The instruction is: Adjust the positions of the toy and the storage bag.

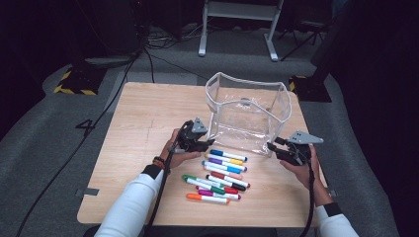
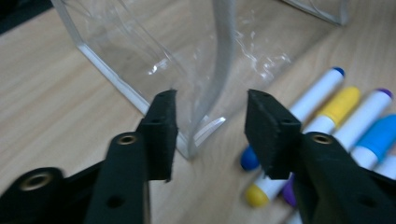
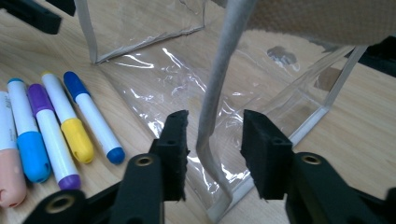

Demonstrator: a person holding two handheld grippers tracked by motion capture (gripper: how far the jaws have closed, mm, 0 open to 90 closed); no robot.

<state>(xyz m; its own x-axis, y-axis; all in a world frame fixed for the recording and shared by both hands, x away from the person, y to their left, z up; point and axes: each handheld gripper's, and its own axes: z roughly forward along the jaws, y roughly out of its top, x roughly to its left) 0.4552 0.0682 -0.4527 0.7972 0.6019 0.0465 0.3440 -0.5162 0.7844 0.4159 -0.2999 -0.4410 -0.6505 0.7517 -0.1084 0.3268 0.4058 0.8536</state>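
Observation:
A clear plastic pouch (image 1: 247, 111) with pale grey trim stands open-topped on the wooden table (image 1: 143, 113). Several coloured markers (image 1: 222, 173) lie in a row in front of it. My left gripper (image 1: 206, 143) is at the pouch's near left corner. In the left gripper view its jaws (image 2: 212, 98) straddle that corner's grey trim (image 2: 224, 56) with gaps on both sides, so it is open. My right gripper (image 1: 272, 148) is at the near right corner. Its jaws (image 3: 215, 116) stand either side of the trim strip (image 3: 224, 70) without pressing on it, also open.
Markers lie close to both grippers: blue, yellow and purple caps (image 2: 327, 107) right of the left jaws, and several more (image 3: 70, 121) left of the right jaws. Bare wood stretches over the table's left half. Cables run across the grey floor (image 1: 59, 143) beyond.

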